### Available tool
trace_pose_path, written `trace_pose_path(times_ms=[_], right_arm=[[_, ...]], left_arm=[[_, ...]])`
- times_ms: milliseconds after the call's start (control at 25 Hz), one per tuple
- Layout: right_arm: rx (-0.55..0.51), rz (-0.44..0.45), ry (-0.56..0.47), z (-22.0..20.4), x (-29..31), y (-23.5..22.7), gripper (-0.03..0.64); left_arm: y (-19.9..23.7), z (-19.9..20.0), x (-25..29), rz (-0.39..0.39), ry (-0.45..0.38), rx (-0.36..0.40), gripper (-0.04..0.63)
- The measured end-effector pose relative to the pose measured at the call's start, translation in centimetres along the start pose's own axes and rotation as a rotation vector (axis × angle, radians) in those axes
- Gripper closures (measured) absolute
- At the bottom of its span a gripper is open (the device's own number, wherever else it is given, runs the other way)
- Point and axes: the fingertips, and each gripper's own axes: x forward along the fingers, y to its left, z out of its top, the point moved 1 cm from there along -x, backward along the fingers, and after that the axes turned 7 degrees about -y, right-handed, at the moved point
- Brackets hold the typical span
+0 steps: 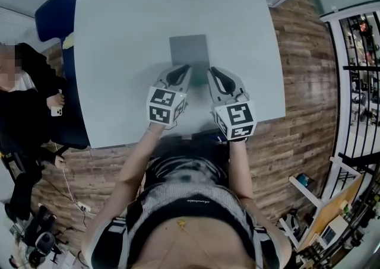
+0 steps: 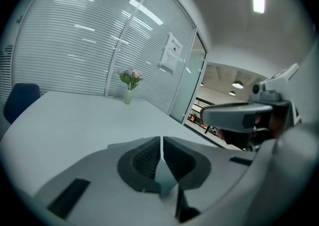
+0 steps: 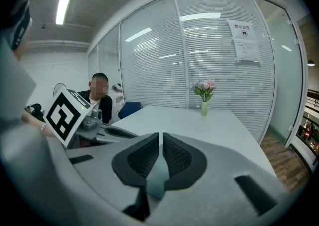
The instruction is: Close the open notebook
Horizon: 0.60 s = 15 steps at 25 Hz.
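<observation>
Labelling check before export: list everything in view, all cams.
table: 1, pale grey, centre
notebook: 1, grey, flat on the table just beyond the gripper tips, looks closed
vase of flowers: 1, pink blooms, table's far end
chair: 1, blue, at the table's left
seated person: 1, dark top, left of the table
phone: 1, white, in that person's hand
notices: 2, white, on the glass wall
floor: wood planks
left gripper: grey, shut, empty
right gripper: grey, shut, empty

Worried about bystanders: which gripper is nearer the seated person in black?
The grey left gripper; the black-clad seated person is off the pale table's left edge, farther from the right gripper.
</observation>
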Motion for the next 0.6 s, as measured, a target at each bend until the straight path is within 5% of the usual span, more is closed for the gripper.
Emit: trace_pose_path(times_ms=[600], right_arm=[[-0.003, 0.031, -0.161, 3.6, 0.8, 3.5, 0.618]], left_arm=[[0.4, 6.4, -4.6, -0.011, -0.172, 0.066, 0.581]])
